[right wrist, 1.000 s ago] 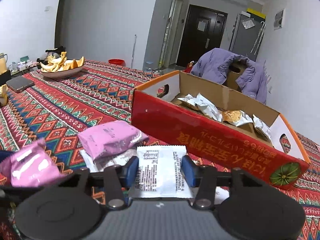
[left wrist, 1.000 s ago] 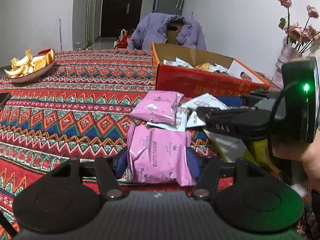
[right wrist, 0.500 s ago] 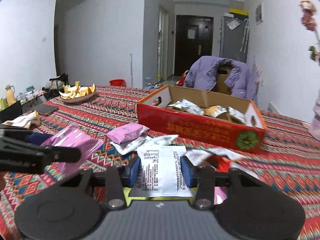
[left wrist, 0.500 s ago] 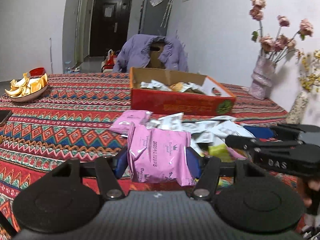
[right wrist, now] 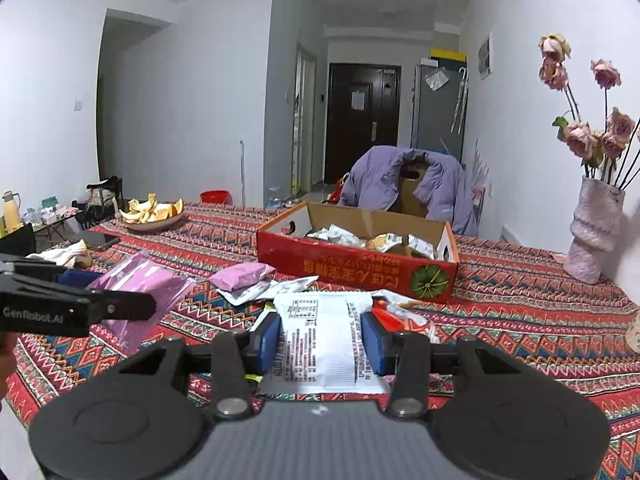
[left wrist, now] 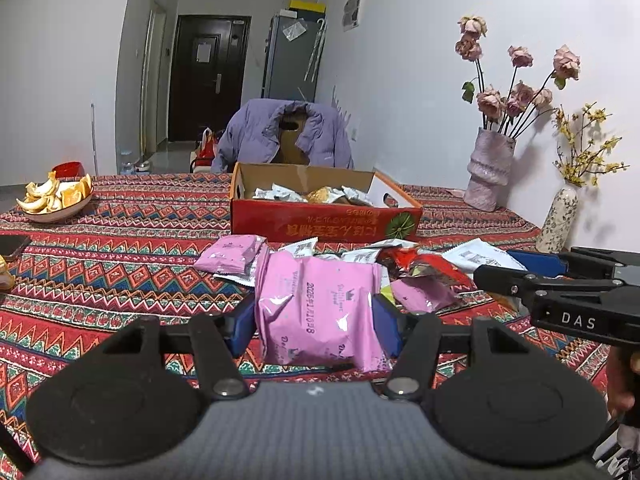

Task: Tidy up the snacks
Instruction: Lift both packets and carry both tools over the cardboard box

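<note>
Left claw (left wrist: 316, 316) pinches one glossy, crinkled pink foil packet (left wrist: 320, 308), right claw (right wrist: 320, 336) one flat white printed sachet (right wrist: 320, 340), before one rectangular red cardboard box (left wrist: 324, 224).

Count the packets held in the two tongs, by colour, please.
pink packet: 1, in the left tongs
white packet: 1, in the right tongs
Total: 2
</note>
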{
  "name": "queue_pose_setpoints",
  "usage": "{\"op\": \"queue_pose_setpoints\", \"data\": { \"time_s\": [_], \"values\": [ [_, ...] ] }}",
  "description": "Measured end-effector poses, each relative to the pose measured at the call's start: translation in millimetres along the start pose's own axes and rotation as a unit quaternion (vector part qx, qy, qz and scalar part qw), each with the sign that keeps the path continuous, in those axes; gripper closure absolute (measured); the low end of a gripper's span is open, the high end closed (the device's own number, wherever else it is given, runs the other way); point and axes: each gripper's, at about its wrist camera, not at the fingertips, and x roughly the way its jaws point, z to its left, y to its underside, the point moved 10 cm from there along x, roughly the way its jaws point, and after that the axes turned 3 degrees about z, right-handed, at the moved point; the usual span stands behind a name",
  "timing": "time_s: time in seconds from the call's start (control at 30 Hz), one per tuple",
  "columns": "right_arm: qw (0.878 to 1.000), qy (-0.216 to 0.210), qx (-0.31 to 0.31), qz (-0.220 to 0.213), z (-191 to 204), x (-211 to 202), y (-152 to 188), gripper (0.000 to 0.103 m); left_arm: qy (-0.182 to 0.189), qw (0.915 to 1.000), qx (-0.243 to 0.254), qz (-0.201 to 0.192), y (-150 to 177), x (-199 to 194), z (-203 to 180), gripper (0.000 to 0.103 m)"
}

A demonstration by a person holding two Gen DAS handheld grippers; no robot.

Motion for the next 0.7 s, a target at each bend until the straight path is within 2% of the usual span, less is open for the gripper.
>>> {"op": "queue_pose_setpoints", "data": {
  "time_s": [0.37,0.53,0.7],
  "values": [
    [1.000,0.006,0.016,-0.016,-18.6,3.2,-15.5,0.060,0.002,0.9998,0.003,-0.019,-30.0,5.4,8.5,0.042],
    [0.999,0.009,0.021,-0.023,-37.1,18.5,-40.8,0.060,0.019,0.9997,-0.002,-0.017,-60.0,25.6,16.8,0.042],
    [0.999,-0.017,0.032,-0.022,-56.0,41.2,-75.8,0.060,0.014,0.9998,0.002,-0.015,-98.4,52.9,29.0,0.042]
  ]
}}
